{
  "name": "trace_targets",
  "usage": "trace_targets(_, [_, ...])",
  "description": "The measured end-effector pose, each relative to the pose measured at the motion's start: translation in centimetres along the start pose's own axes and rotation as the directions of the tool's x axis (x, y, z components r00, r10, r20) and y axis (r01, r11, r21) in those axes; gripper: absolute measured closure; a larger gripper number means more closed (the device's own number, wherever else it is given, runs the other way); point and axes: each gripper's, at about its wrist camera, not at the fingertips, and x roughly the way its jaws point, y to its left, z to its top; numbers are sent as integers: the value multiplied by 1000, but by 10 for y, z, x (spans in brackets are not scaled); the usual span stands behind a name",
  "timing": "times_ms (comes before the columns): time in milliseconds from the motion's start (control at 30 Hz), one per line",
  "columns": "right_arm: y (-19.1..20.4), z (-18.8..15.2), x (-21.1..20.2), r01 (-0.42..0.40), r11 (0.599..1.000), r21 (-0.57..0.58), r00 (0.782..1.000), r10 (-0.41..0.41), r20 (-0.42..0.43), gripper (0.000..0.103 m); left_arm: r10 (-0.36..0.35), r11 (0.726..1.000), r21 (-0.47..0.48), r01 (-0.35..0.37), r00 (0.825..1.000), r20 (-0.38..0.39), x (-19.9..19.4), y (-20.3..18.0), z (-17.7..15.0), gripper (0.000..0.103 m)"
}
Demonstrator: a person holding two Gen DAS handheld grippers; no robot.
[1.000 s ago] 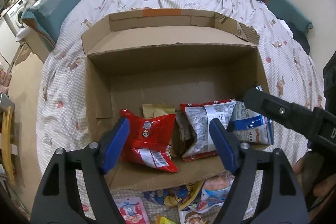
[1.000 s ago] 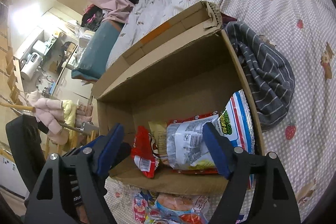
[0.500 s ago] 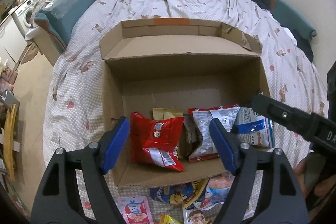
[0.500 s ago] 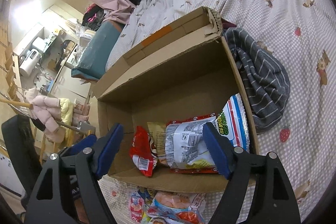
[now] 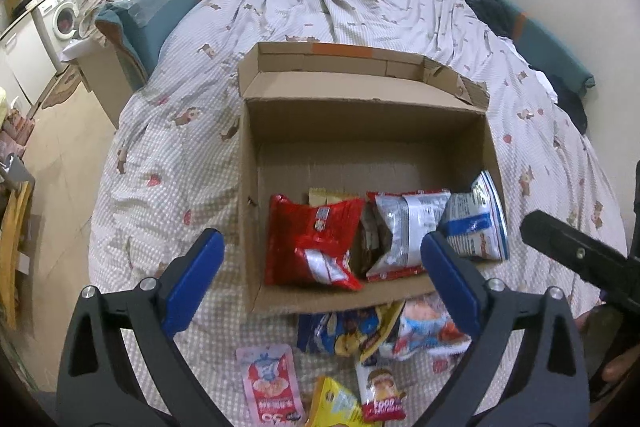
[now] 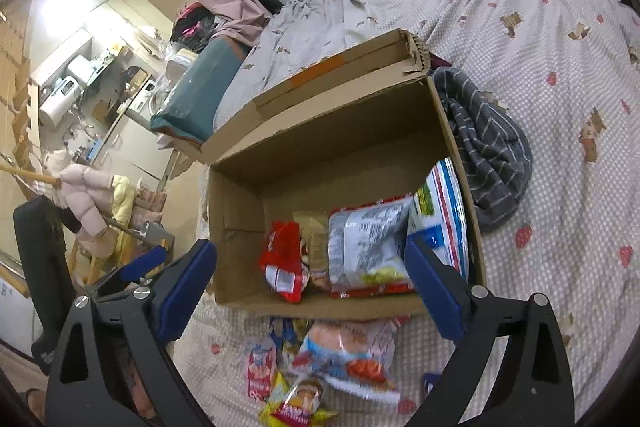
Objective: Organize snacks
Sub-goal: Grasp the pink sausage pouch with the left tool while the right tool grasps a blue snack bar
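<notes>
An open cardboard box [image 5: 360, 115] [image 6: 336, 143] sits on the bed. Inside stand a red snack bag [image 5: 312, 239] [image 6: 282, 259], a silver bag [image 5: 404, 227] [image 6: 364, 243] and a blue-and-white bag [image 5: 476, 223] [image 6: 440, 215]. Loose snack packets lie on the bed in front of the box: a pink pouch [image 5: 270, 383] [image 6: 262, 367], a yellow packet [image 5: 336, 407] [image 6: 296, 403], a blue bag [image 5: 340, 331]. My left gripper [image 5: 324, 283] is open and empty above them. My right gripper [image 6: 312, 291] is open and empty over the box's near edge.
The bed has a checked bear-print cover [image 5: 180, 155]. A grey striped cloth [image 6: 488, 147] lies right of the box. A teal cushion [image 5: 152, 11] sits at the bed's left. The right gripper's body [image 5: 580, 259] shows at the left view's right edge.
Both grippers have pulled back and up from the box. More of the loose packets in front of the box has come into view. The jaws stayed open.
</notes>
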Motion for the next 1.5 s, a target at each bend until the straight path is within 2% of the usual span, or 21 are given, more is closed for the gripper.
trace_targets(233, [4, -37, -16, 35, 999, -3, 999, -35, -31, 6, 2, 1000, 22, -3, 1000, 20, -23, 13, -26, 6])
trace_targets(467, [-10, -73, -23, 84, 996, 10, 992, -82, -91, 6, -3, 999, 50, 2, 1000, 24, -34, 27, -58, 6])
trace_targets(600, [-21, -87, -25, 100, 994, 38, 989, -95, -109, 6, -3, 1000, 16, 2, 1000, 12, -29, 46, -74, 6])
trace_targets(733, [-33, -89, -22, 131, 990, 62, 985, -122, -123, 6, -7, 999, -47, 5, 999, -35, -14, 65, -83, 6])
trace_targets(867, [-52, -90, -15, 167, 977, 133, 979, -149, -136, 6, -28, 994, -107, 19, 996, -83, -3, 76, -87, 6])
trace_targets(933, [-61, -92, -9, 193, 968, 159, 972, -166, -166, 6, -39, 994, -104, 25, 989, -143, 7, 75, -92, 6])
trace_targets(1000, [-67, -96, 1, 261, 956, 134, 947, -226, -227, 6, -45, 993, -112, 23, 979, -200, 17, 75, -98, 6])
trace_targets(1033, [-70, -100, 9, 302, 947, 105, 924, -264, -278, 7, -47, 991, -129, 17, 972, -231, 23, 77, -102, 6])
trace_targets(1100, [-73, -107, 18, 345, 936, 75, 893, -303, -333, 25, -46, 987, -161, -1, 957, -286, 34, 83, -109, 6])
trace_targets(1133, [-74, -111, 25, 361, 931, 52, 874, -318, -366, 27, -47, 984, -176, -10, 948, -315, 40, 86, -112, 6])
trace_targets(1233, [-71, -118, 39, 367, 930, 4, 844, -331, -421, 30, -40, 982, -187, -30, 932, -360, 54, 90, -119, 7])
trace_targets(1333, [-64, -125, 53, 373, 925, -66, 813, -361, -457, 37, -20, 986, -159, -46, 918, -396, 66, 85, -127, 12])
trace_targets(1433, [-62, -131, 64, 385, 915, -117, 783, -391, -484, 48, -12, 990, -134, -53, 897, -442, 81, 78, -136, 15])
trace_targets(1500, [-62, -132, 67, 398, 908, -130, 771, -408, -489, 56, -4, 990, -129, -62, 889, -457, 89, 74, -140, 15])
